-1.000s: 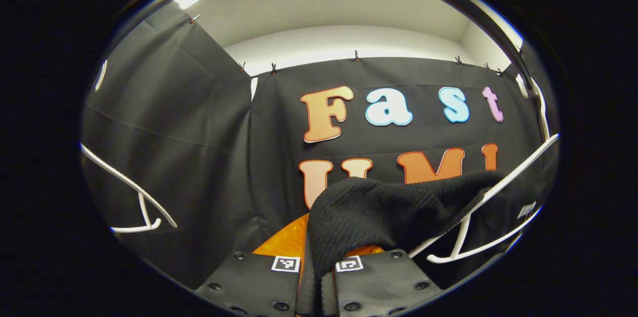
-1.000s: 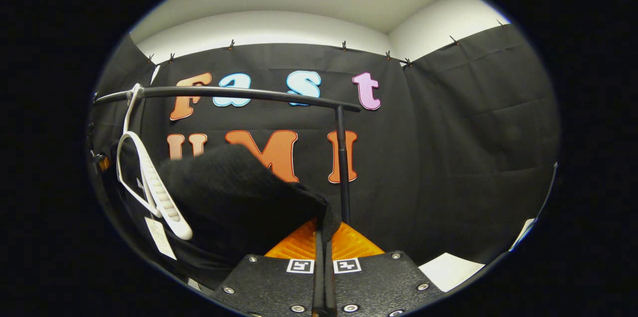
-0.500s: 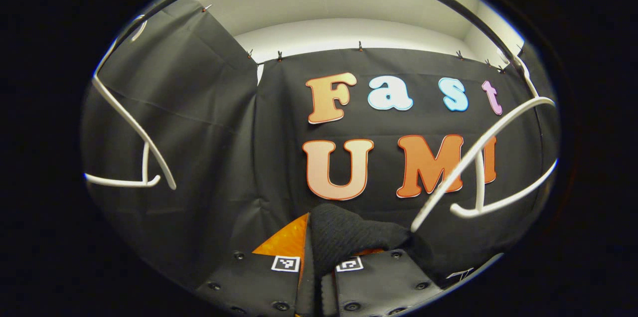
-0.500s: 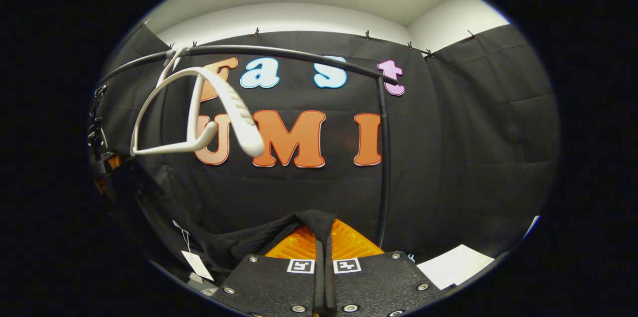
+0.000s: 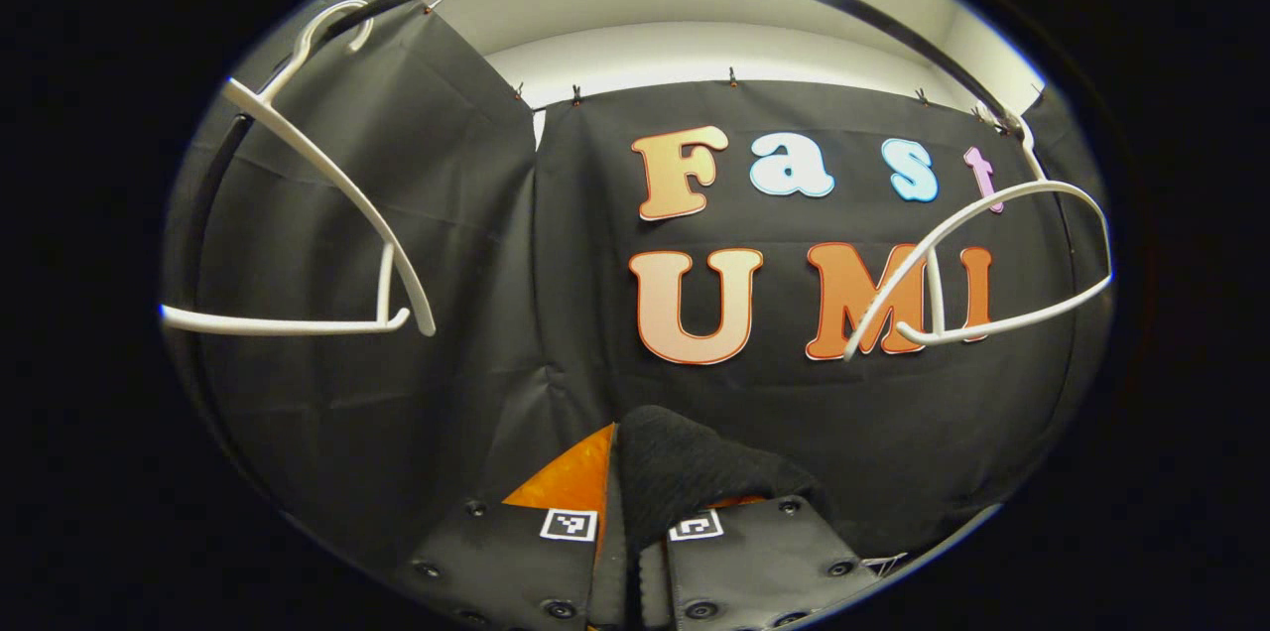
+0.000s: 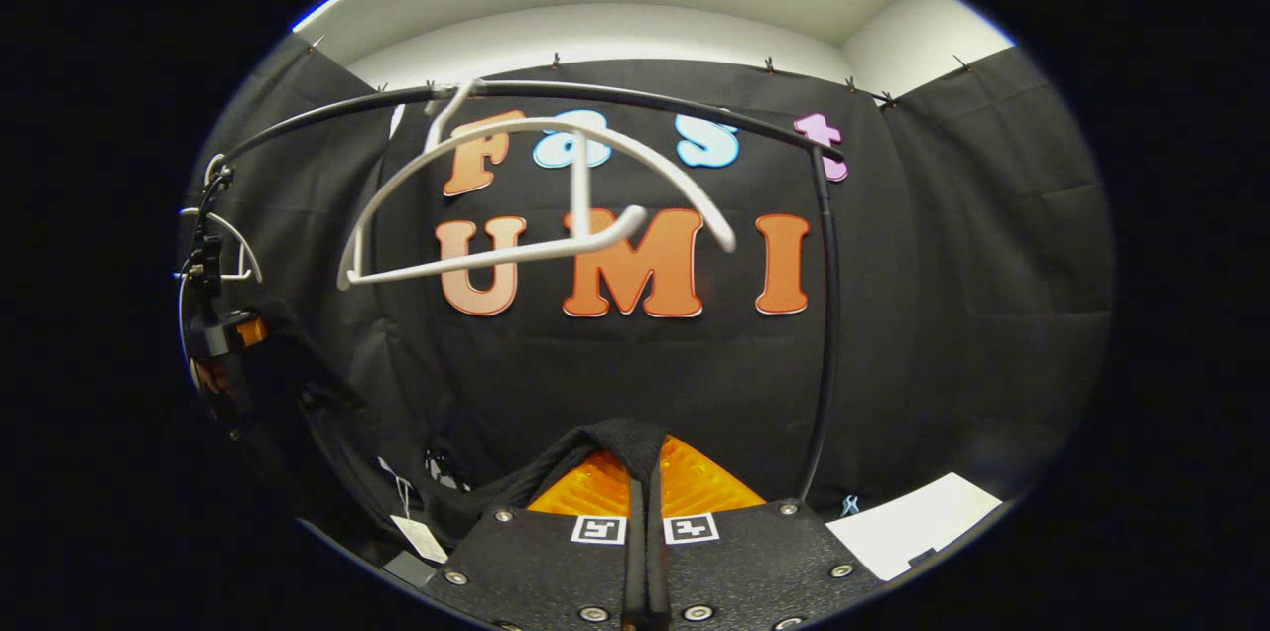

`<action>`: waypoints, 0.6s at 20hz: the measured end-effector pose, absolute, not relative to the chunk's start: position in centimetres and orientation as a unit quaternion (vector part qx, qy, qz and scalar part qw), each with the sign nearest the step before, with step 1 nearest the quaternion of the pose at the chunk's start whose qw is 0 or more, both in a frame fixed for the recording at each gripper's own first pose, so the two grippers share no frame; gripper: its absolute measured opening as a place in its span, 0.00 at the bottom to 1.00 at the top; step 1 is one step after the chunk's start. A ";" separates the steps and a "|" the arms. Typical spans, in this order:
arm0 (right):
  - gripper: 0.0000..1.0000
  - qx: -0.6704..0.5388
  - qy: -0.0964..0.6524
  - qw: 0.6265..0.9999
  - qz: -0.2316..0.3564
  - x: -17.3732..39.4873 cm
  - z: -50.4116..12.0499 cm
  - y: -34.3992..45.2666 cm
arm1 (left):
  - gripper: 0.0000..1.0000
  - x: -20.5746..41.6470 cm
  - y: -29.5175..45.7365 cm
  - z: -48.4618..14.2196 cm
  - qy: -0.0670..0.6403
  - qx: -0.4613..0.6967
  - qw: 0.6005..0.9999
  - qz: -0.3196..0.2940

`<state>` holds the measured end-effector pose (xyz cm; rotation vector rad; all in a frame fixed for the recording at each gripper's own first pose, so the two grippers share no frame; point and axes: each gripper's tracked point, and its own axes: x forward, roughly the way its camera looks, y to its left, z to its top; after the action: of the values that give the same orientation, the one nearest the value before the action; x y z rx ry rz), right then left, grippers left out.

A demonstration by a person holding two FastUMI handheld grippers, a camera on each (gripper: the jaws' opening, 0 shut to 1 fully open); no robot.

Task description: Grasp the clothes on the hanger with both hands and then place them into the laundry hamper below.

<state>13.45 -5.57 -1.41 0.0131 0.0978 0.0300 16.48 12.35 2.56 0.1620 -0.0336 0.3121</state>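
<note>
A black knit garment (image 5: 685,477) bunches over my left gripper (image 5: 630,537), whose fingers are shut on its fabric. In the right gripper view the same black garment (image 6: 556,472) runs from my right gripper (image 6: 645,512), shut on its edge, down to the left, with a white tag (image 6: 419,539) dangling. The white hanger (image 6: 541,199) it came off hangs bare from the black rail (image 6: 635,100) and looks blurred. In the left gripper view that white hanger (image 5: 977,264) is at the upper right. At the far left of the right gripper view the other gripper (image 6: 213,333) is partly seen.
A second bare white hanger (image 5: 308,224) hangs on the rail at the left of the left gripper view. The rack's black upright post (image 6: 822,314) stands right of centre. A white sheet (image 6: 918,522) lies on the floor at the lower right.
Both grippers have pulled the black garment down off the white hanger. The hanger, freed, has swung up and now hangs bare, higher in both views.
</note>
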 end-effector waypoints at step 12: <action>0.00 0.006 0.072 0.990 0.122 10.4 -4.9 6.5 | 0.14 9.6 8.5 -2.7 0.027 0.083 0.991 0.103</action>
<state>10.37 6.51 -4.94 0.0111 0.1452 0.2458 9.64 8.49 -2.71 0.1662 0.0550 0.2063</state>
